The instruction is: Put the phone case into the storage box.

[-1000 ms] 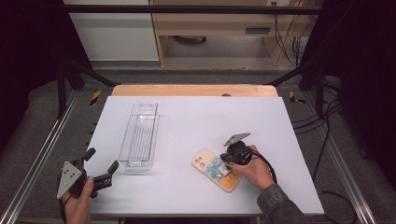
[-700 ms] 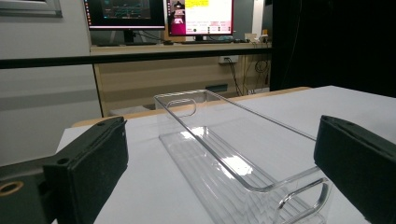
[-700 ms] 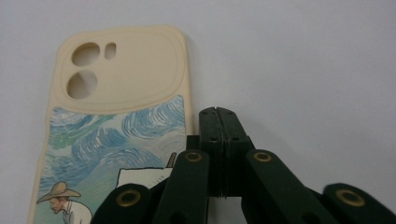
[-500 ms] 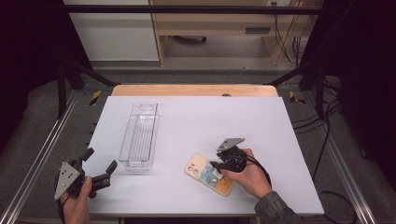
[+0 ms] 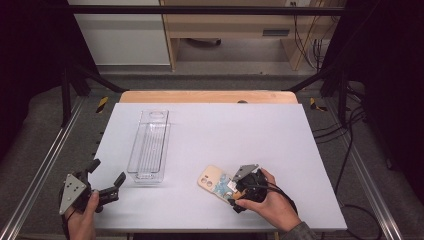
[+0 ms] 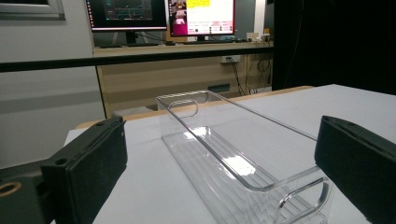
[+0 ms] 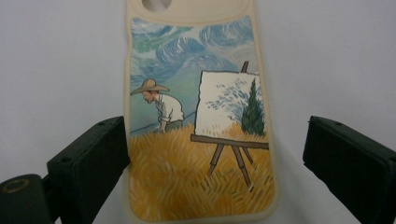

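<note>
Now the right gripper (image 7: 215, 154) had just been opening, jaws apart astride the phone case (image 7: 198, 116) lying flat, seemingly untouched, on the table (image 5: 280, 135); left gripper (image 5: 106, 181) gaped before the clear tray (image 6: 233, 154).

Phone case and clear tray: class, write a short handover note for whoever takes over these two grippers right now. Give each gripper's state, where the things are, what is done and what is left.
Right gripper: open, its jaws have just been opening; the phone case lies flat on the table between them, the left jaw right at its edge, a clear gap at the other.
Left gripper: open, holding nothing, aimed at the near end of the clear tray.
Phone case sits right of the tray, apart from it.
Done: case let go on the table.
Left: probably getting the case into the tray, which holds nothing yet.
</note>
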{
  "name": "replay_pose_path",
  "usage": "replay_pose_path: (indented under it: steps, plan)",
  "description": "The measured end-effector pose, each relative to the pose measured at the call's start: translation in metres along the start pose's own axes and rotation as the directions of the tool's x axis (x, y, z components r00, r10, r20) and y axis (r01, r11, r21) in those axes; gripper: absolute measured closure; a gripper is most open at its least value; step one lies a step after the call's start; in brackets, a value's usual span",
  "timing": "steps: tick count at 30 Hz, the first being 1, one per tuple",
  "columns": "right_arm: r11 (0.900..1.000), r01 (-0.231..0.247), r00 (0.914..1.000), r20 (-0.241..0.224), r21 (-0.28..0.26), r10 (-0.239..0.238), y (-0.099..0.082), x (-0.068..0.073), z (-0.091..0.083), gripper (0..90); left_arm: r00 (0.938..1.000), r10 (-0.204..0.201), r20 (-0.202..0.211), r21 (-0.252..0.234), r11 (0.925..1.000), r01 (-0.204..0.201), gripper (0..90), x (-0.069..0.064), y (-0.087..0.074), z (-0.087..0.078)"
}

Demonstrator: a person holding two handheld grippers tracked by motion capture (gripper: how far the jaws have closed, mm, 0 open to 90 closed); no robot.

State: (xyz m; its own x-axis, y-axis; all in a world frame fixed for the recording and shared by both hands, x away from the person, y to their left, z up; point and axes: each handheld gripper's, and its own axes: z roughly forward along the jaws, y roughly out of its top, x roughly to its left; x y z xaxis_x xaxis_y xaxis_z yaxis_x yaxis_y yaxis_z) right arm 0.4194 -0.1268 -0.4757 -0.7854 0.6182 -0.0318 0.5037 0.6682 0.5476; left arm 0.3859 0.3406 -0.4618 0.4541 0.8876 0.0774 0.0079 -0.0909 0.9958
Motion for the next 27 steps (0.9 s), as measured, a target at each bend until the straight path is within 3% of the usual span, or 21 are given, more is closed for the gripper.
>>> replay_pose_path:
  steps: [7,13,27]
  plan:
    - [0.9995,-0.006,0.9993,-0.037,0.032,0.008,-0.004,0.004,0.004,6.5,1.0,-0.003,0.001,-0.001,1.0,0.003,2.1,0.0,0.0,0.0]
    - [0.9983,-0.013,0.9995,-0.03,0.057,0.015,-0.006,0.004,0.008,6.4,1.0,-0.002,0.003,-0.001,1.0,0.002,2.1,0.0,0.0,0.0]
    - [0.9986,-0.053,0.9978,-0.04,0.003,0.053,-0.014,0.005,0.006,11.8,1.0,-0.007,0.003,-0.004,1.0,0.007,2.1,-0.001,0.002,-0.001]
